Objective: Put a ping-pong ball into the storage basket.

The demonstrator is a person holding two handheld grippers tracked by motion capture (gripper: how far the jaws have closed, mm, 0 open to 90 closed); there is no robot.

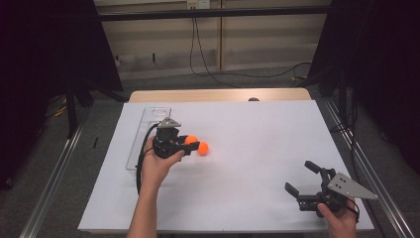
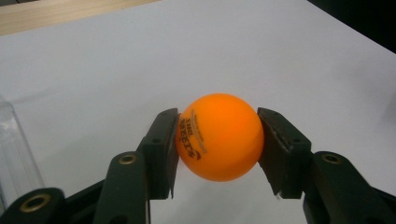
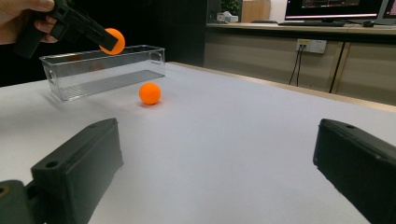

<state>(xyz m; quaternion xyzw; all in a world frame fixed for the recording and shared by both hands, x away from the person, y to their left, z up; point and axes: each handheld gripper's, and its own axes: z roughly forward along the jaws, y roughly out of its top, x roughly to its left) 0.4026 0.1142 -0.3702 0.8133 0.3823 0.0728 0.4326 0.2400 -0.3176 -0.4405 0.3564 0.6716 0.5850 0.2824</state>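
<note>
Holding the orange ball (image 2: 219, 137) squarely between the pads is the heart of this step, and we have that: the left gripper (image 1: 190, 144) has its jaws closed on the ball's widest part, one pad on each side, with the ball lifted off the white sheet (image 1: 247, 144). Taking the clear plastic bin (image 1: 147, 134) as our landmark, the held ball hangs just beside the bin's long wall, on the side facing the middle of the table. A second orange ball (image 1: 203, 147) lies on the sheet a little farther from the bin on that same side.

We judge the work to be dropping the balls into the bin. To do it well, we should keep the squeeze steady, since a smooth ball can squirt out, carry it over the bin's rim rather than against the wall, bring it low inside, and only then part the jaws so it does not bounce out.

A ball has no long axis and points nowhere; only its dark printed lettering, facing the left pad, marks a side. The bin's long axis runs away from us across the table.

The right gripper (image 1: 312, 186) waits well apart from the bin, jaws wide apart and holding nothing.
</note>
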